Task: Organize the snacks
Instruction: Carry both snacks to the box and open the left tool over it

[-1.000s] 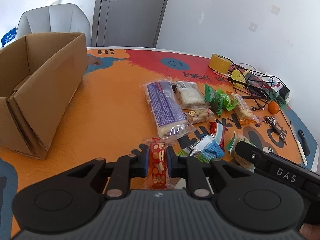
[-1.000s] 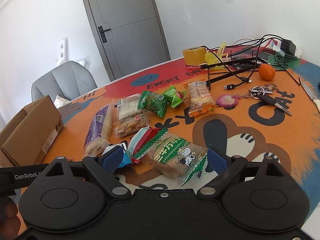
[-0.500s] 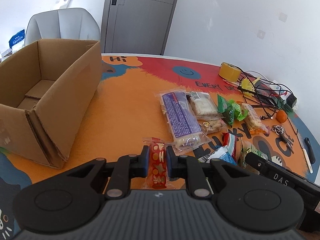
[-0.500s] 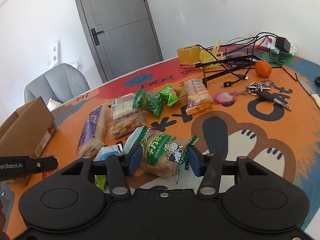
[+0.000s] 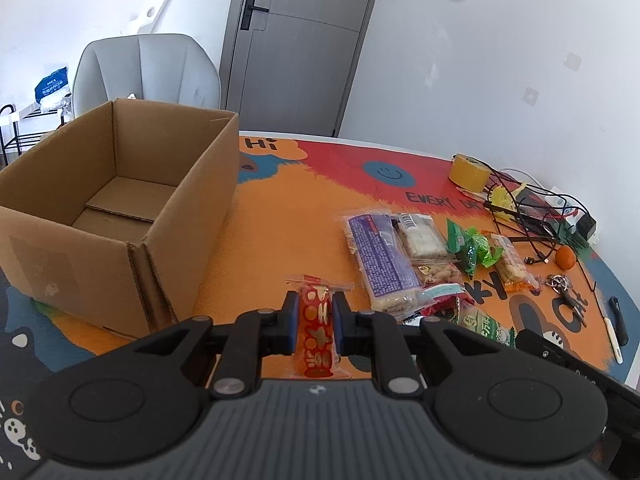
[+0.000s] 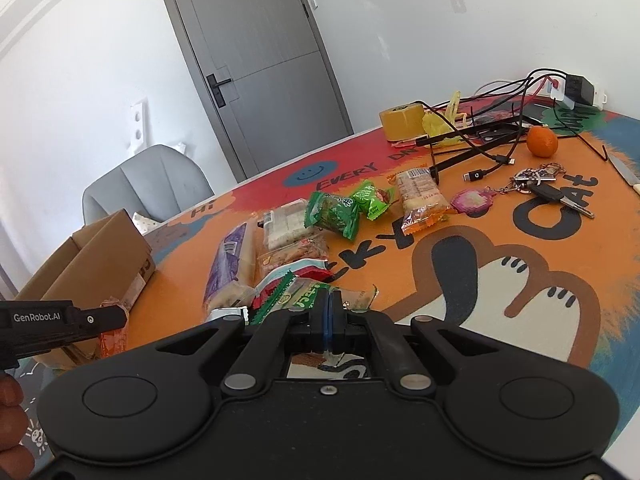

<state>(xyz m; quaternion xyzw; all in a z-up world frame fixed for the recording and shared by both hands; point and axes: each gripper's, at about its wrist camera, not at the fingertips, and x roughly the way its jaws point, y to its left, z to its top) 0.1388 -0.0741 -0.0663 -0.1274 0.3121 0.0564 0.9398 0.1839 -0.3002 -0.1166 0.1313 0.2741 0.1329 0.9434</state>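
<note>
One cardboard box (image 5: 120,200), one orange (image 6: 541,141), two green packets (image 6: 334,213)

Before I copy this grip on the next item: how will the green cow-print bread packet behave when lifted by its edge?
Probably floppy: the right gripper pinches only the wrapper edge of the green cow-print bread packet, so it may dangle. Likely light, being puffy. The glossy film could slip.

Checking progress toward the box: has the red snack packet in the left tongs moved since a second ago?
Yes. The red snack packet, clamped in the left tongs, has been carried up and toward the open brown cardboard box, away from the purple packet.
</note>
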